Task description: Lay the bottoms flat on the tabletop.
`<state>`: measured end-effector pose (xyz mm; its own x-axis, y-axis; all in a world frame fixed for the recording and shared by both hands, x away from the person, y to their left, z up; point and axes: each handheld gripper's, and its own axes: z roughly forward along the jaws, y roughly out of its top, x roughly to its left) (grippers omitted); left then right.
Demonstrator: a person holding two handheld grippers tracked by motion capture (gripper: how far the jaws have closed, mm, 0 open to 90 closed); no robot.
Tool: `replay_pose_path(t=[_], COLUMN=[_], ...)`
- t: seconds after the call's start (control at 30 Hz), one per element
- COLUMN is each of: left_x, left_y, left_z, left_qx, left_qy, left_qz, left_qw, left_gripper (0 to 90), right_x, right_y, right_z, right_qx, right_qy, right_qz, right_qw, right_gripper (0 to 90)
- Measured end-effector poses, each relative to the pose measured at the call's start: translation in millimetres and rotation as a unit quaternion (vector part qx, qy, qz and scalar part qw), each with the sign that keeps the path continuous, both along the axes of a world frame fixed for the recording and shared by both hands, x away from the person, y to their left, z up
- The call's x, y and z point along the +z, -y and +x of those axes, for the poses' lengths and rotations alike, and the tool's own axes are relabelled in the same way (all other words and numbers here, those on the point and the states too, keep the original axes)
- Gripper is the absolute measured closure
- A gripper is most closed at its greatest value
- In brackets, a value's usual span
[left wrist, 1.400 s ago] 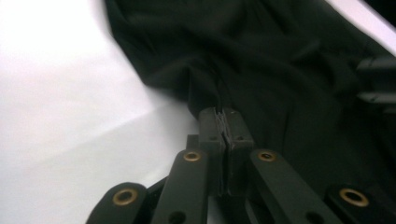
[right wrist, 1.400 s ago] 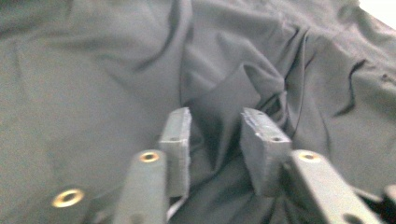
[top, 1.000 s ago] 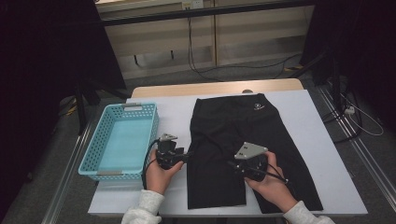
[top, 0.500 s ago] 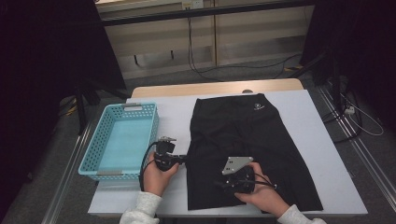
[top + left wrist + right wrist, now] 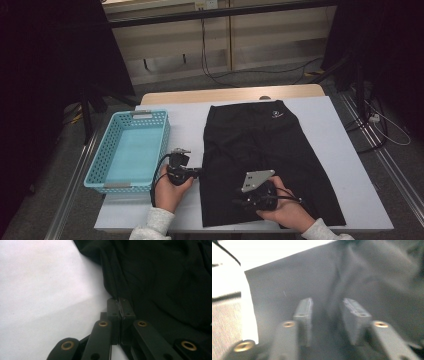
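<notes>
Cloth (image 5: 260, 155) — soft, light, limp; take its edges. Left hand-held gripper (image 5: 121, 305) pinches the side hem, right hand-held gripper (image 5: 325, 308) gapes over fabric — no grip.

A lab-like recording room: dark curtains (image 5: 45, 75), loose floor cables (image 5: 260, 75), white-covered table (image 5: 330, 150).

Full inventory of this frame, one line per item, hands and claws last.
black garment: 1, black, flat on the table, right of the basket
basket: 1, light blue, on the table's left side
table: 1, white top with a wooden far edge
cables: several, black, on the floor behind the table
left claw: 1, black, shut on the garment's left edge
right claw: 1, black with a grey plate, jaws apart over the garment's near part
hands: 2, near edge, each holding a claw
</notes>
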<state>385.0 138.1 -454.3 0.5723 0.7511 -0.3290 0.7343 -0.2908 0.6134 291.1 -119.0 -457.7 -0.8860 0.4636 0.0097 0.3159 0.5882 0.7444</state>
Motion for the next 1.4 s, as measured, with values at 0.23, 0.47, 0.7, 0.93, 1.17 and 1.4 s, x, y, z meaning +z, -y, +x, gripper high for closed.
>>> replay_pose_path(t=[0.23,0.47,0.7,0.93,1.17,1.4], left_x=[-0.7,-1.4,-0.8,1.5,-2.6,-9.1], left_y=[-4.4,-1.2,-0.7,-2.6,2.2,12.2], left_z=[2.0,3.0,3.4,7.1,14.0,16.0], left_qx=[0.019,-0.003,-0.001,0.014,0.02,-0.003], left_qy=[0.034,0.087,0.081,0.078,0.058,0.022], left_qz=[0.01,0.014,0.014,-0.004,-0.011,-0.022], left_qw=[0.9992,0.9961,0.9966,0.9969,0.9981,0.9995], left_gripper=[77.5,34.3,31.9,37.4,60.9,89.1], right_x=[-9.6,-10.4,-8.5,-6.9,-6.7,-7.6], right_y=[-36.8,-42.2,-43.4,-47.5,-48.6,-46.6], right_z=[-2.2,-5.2,-6.1,-12.9,-15.2,-14.8], right_qx=[0.03,0.045,0.052,0.076,0.082,0.073], right_qy=[0.0,0.001,-0.003,-0.022,-0.023,-0.018], right_qz=[0.006,0.015,0.011,0.014,0.014,0.016], right_qw=[0.9995,0.9989,0.9986,0.9967,0.9962,0.9971], right_gripper=[44.6,74.8,88.7,89.9,89.8,88.6])
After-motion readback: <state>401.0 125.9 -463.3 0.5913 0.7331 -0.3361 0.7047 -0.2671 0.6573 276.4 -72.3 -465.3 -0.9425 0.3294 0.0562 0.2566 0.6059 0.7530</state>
